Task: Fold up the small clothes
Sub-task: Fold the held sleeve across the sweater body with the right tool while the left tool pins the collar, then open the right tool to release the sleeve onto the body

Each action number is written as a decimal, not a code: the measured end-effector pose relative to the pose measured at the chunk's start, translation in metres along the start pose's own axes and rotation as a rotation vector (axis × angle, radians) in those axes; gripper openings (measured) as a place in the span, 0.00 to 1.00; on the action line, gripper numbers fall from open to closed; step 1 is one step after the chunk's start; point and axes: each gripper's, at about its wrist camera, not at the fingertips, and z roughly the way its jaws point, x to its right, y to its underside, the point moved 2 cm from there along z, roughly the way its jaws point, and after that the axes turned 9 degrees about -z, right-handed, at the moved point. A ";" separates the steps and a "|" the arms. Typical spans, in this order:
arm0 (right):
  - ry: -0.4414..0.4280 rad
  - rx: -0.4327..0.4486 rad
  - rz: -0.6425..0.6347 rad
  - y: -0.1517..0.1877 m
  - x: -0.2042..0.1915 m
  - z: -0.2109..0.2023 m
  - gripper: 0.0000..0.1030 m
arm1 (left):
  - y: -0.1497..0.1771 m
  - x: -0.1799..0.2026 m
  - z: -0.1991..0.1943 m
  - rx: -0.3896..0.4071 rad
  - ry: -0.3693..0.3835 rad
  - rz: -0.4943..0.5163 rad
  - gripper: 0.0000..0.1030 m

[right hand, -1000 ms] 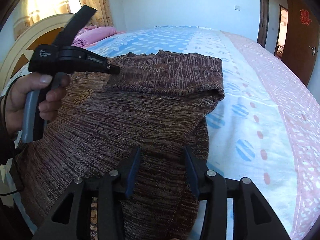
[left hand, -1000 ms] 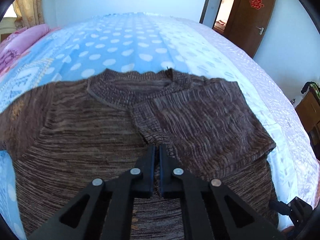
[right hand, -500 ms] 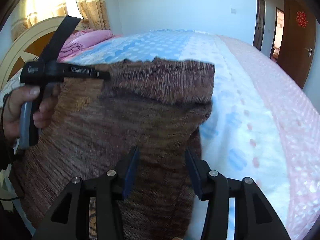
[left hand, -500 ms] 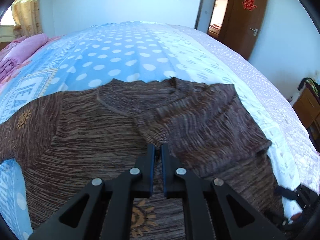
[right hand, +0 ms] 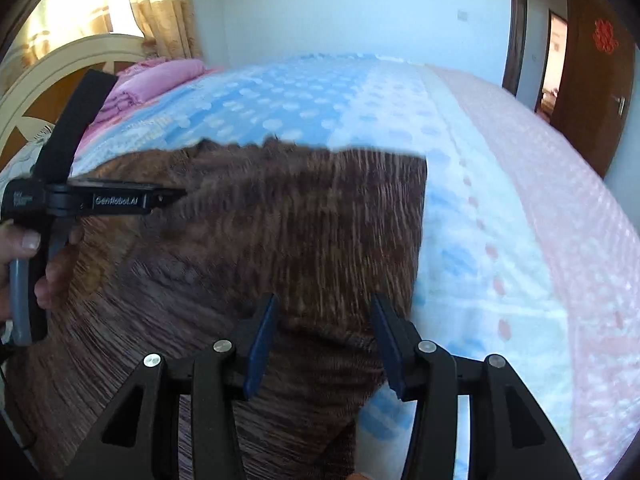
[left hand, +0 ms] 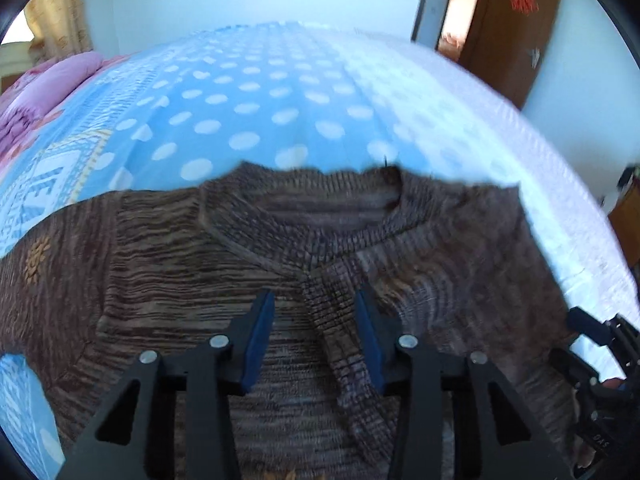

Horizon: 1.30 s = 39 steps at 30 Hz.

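A brown knitted sweater (left hand: 168, 272) lies flat on the bed, collar (left hand: 304, 220) away from me, its right sleeve folded in across the chest (left hand: 452, 264). My left gripper (left hand: 314, 312) is open just above the sweater's chest, with the folded sleeve's cuff lying loose between its fingers. My right gripper (right hand: 324, 320) is open and empty over the sweater's folded right part (right hand: 320, 220). The left gripper (right hand: 168, 196) also shows in the right wrist view, held in a hand over the sweater. The right gripper's body shows at the left wrist view's lower right edge.
The bed has a blue sheet with white dots (left hand: 260, 96) and a pale pink strip (right hand: 560, 208) on its right side. Pink bedding (right hand: 160, 76) and a headboard (right hand: 60, 80) lie at the left. A brown door (left hand: 516, 28) stands at the far right.
My left gripper has opened and let go of the sleeve cuff, which now lies on the chest. My right gripper stays open and has moved forward over the folded part.
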 end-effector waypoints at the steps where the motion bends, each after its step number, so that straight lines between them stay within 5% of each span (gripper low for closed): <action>1: -0.008 0.004 -0.003 0.004 0.001 -0.001 0.48 | 0.000 0.001 0.003 0.009 -0.005 0.004 0.39; 2: -0.012 0.011 -0.005 0.003 0.002 -0.004 0.48 | -0.002 0.004 0.003 0.028 0.023 0.007 0.29; 3: -0.008 -0.001 -0.017 0.003 0.002 -0.005 0.48 | -0.002 0.006 0.002 0.013 0.056 0.020 0.06; 12: 0.028 -0.007 -0.046 0.010 -0.004 -0.002 0.48 | -0.026 0.012 0.006 0.093 -0.109 0.093 0.07; 15: 0.004 0.001 -0.022 0.010 0.000 -0.004 0.48 | -0.020 0.016 0.007 0.079 -0.121 0.124 0.16; 19: -0.010 0.106 0.085 0.009 0.022 -0.034 0.48 | 0.001 0.010 -0.014 0.121 -0.186 0.116 0.53; 22: 0.053 0.124 0.109 0.007 0.035 -0.040 0.47 | 0.021 0.010 -0.033 0.186 -0.184 0.129 0.60; 26: 0.042 0.013 0.106 0.014 0.035 -0.011 0.31 | 0.040 0.010 -0.028 0.144 -0.150 0.134 0.67; 31: 0.064 -0.079 0.106 0.023 0.033 -0.013 0.31 | 0.043 0.007 -0.020 0.153 -0.174 0.130 0.77; 39: 0.072 0.010 0.107 0.004 0.022 -0.048 0.31 | 0.044 -0.029 -0.015 0.100 -0.098 -0.015 0.97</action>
